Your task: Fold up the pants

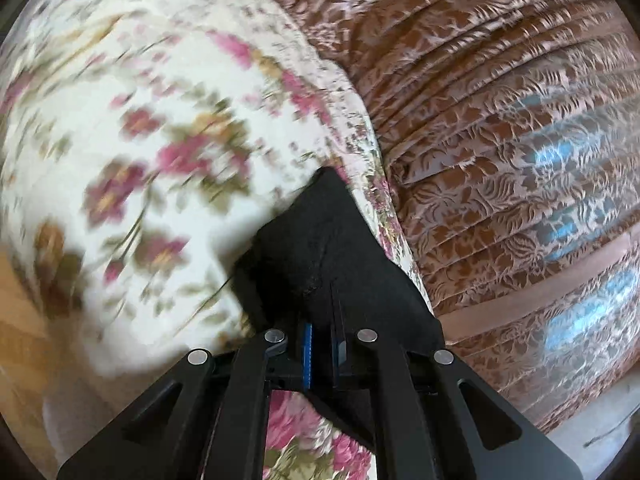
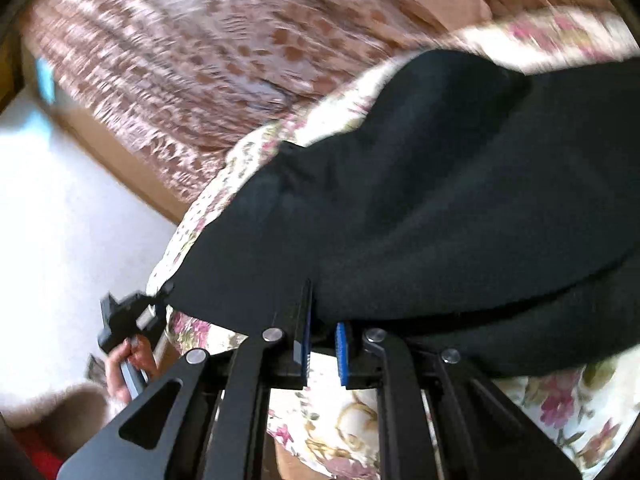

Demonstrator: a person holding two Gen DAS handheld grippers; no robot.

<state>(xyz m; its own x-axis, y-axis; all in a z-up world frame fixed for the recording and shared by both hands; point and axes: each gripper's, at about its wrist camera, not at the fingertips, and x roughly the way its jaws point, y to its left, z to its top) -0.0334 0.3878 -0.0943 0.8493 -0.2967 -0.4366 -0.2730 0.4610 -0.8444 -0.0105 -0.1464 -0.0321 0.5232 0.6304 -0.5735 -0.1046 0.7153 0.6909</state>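
Observation:
The black pants (image 2: pixel 420 208) hang in the air over a white floral bed cover (image 2: pixel 552 396), stretched between my two grippers. In the left wrist view, my left gripper (image 1: pixel 320 312) is shut on a bunched end of the black pants (image 1: pixel 320 240). In the right wrist view, my right gripper (image 2: pixel 323 332) is shut on the lower edge of the pants; its blue pads (image 2: pixel 342 354) pinch the cloth. The left gripper (image 2: pixel 124 320) also shows at the left of the right wrist view, held in a hand, at the pants' far corner.
The floral bed cover (image 1: pixel 140 140) lies under the left gripper. A brown patterned curtain (image 1: pixel 500 140) hangs beside the bed; it also shows in the right wrist view (image 2: pixel 180 60). A pale floor (image 2: pixel 60 220) lies at the left. Both views are motion-blurred.

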